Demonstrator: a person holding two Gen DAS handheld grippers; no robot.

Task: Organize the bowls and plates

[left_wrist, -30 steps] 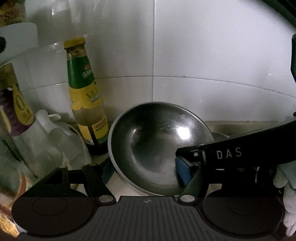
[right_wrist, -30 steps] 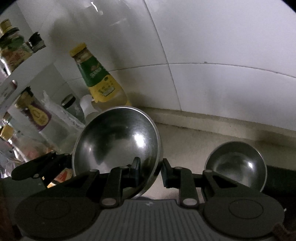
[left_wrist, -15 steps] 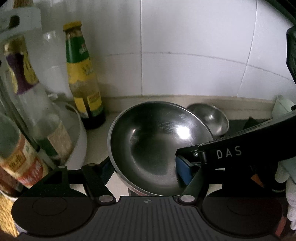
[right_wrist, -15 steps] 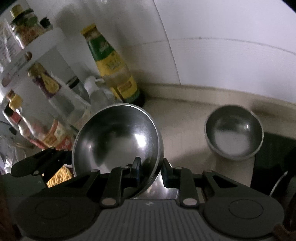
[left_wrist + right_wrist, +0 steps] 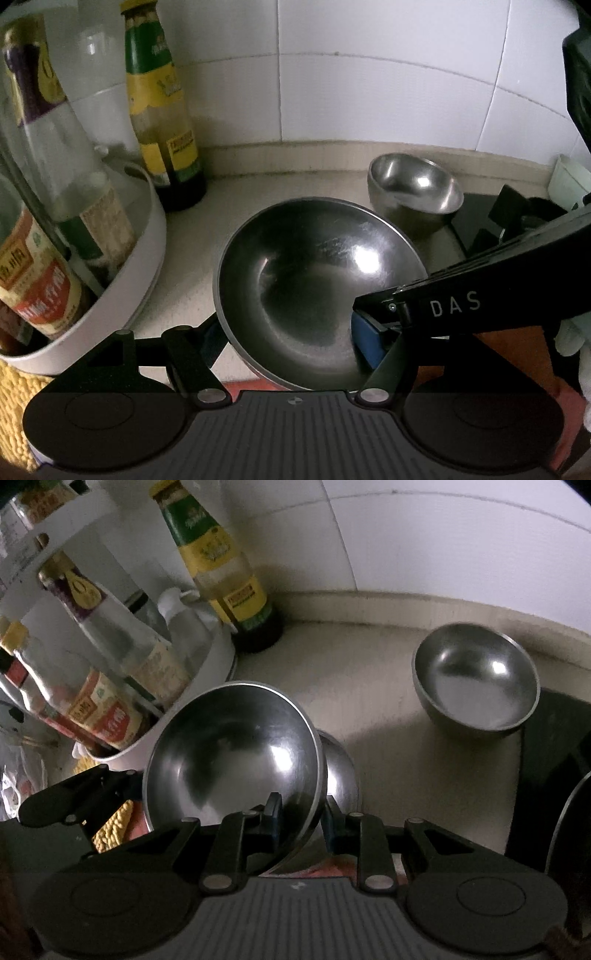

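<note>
Both the left gripper (image 5: 291, 334) and right gripper (image 5: 301, 821) clamp the empty steel bowl (image 5: 232, 753), white rack (image 5: 122, 273) holding bottles (image 5: 48, 155)

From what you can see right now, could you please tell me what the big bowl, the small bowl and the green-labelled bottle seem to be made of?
Big bowl: likely stainless steel, brushed, with bright glints and mirrored reflections.
Small bowl: the same grey metal sheen, thin rim.
Bottle: clear, probably glass, liquid showing through, with a printed label; plastic cannot be ruled out.
</note>
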